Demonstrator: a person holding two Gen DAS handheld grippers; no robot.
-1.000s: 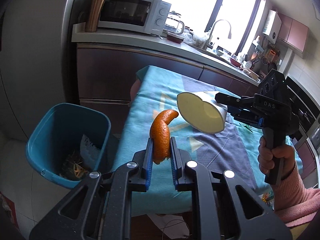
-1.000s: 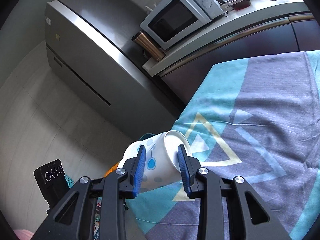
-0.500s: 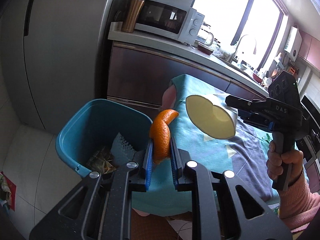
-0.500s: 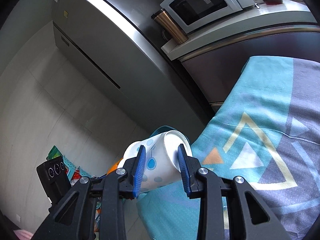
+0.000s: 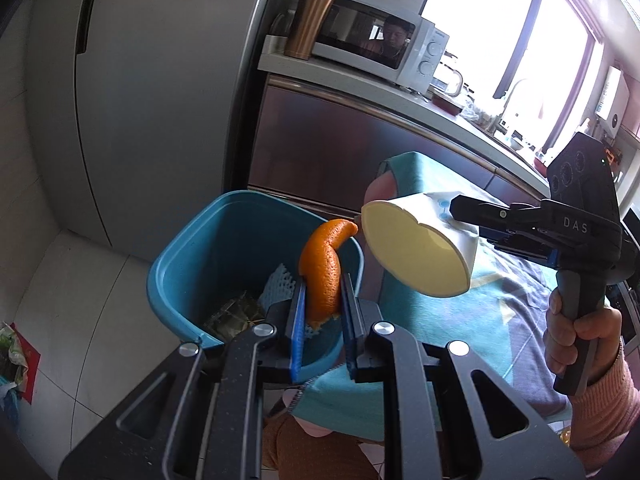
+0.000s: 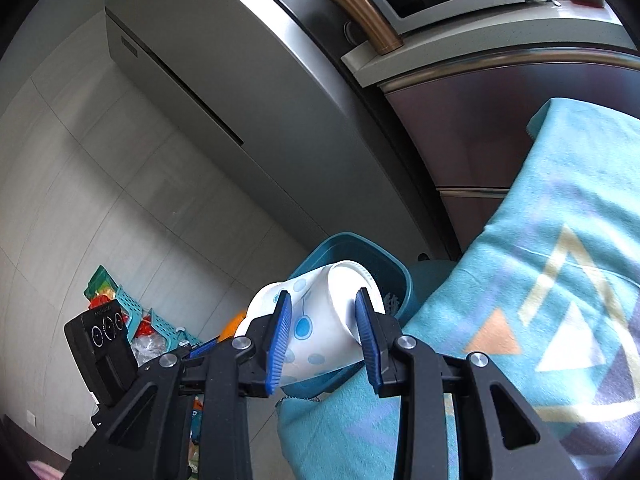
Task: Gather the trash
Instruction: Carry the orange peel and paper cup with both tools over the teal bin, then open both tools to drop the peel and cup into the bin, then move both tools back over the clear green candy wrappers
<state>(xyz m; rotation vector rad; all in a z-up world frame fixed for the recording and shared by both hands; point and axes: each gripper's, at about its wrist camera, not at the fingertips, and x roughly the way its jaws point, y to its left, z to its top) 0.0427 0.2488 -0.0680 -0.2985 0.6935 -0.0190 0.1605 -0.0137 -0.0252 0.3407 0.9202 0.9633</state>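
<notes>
The left gripper [image 5: 322, 304] clamps the orange peel [image 5: 322, 268] upright, mid-frame, directly over the open blue bin [image 5: 192, 248]. The right gripper [image 6: 324, 334] grips the paper cup [image 6: 316, 320] on its side; the bin rim [image 6: 352, 240] lies just beyond, so the left is nearer release.

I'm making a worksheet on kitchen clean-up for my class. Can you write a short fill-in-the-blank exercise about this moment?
1. The left tongs grip a curved piece of orange ____.
2. The right tongs grip a dotted white paper ____.
3. The bin on the floor is ____ in colour.
4. The copper tumbler stands beside the ____.

Missing words: peel; cup; blue; microwave
</notes>
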